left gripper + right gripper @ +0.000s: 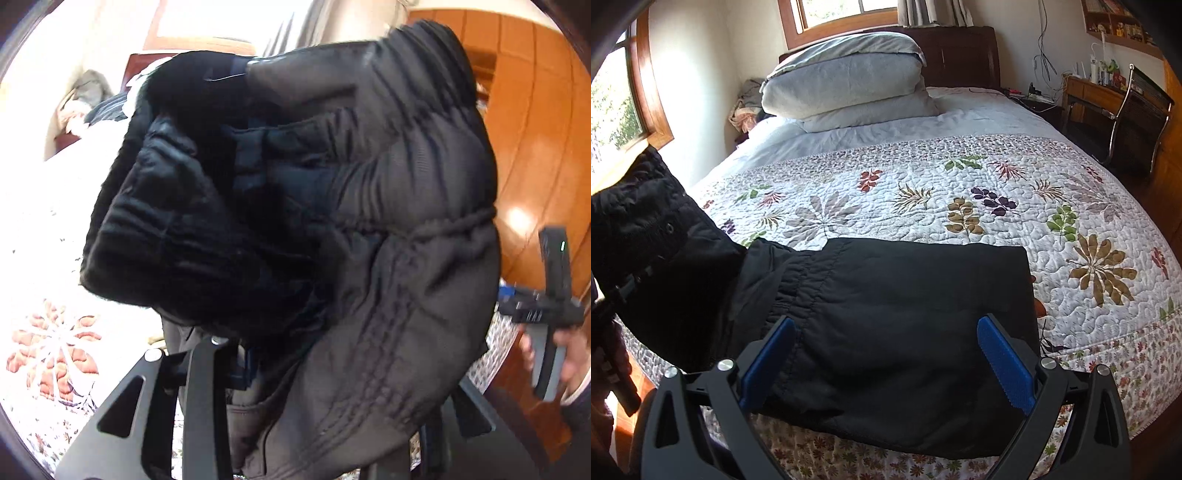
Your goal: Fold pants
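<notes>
Black padded pants [894, 325] lie partly folded on the near edge of the bed [960, 184]. Their waistband end [332, 221] is lifted and fills the left wrist view, bunched close to the camera. My left gripper [243, 369] is shut on the pants; its fingers are mostly hidden by the fabric. My right gripper [886, 365] is open, its blue pads [1004, 365] spread wide just above the folded part, holding nothing. The right gripper also shows in the left wrist view [550, 314], off to the right.
The bed has a floral quilt and folded grey bedding [849, 77] at the headboard. A desk and chair [1137, 110] stand at the right. Windows [617, 107] are at the left. Wooden floor lies beside the bed.
</notes>
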A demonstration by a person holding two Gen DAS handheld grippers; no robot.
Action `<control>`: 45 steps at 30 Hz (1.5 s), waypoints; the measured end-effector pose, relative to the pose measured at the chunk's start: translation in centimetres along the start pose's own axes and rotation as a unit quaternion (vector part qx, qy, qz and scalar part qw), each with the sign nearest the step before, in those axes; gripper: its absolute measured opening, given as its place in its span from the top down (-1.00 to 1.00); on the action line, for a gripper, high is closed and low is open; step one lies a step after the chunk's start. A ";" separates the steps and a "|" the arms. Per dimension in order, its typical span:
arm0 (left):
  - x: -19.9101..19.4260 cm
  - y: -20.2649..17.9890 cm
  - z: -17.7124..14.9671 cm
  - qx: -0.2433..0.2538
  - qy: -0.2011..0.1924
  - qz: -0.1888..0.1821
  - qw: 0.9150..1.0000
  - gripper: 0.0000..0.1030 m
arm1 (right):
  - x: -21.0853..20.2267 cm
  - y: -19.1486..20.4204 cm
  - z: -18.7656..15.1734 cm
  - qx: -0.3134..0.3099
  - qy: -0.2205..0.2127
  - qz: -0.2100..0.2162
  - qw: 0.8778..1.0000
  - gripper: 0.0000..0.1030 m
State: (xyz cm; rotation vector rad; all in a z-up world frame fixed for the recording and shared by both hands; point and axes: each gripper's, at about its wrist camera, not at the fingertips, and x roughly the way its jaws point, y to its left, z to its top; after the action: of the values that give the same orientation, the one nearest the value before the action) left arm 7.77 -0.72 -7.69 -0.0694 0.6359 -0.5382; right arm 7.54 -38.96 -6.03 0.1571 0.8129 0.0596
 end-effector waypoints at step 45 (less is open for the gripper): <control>2.4 8.9 -1.8 -0.242 0.118 0.044 0.962 -0.94 | 11.3 1.6 3.0 0.127 0.178 0.234 0.947 -0.93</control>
State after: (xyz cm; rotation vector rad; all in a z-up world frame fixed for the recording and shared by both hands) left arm 12.38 5.95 -12.42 -0.4407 0.9903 -0.2955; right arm 17.51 -36.51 -11.82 0.5972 1.1294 0.4434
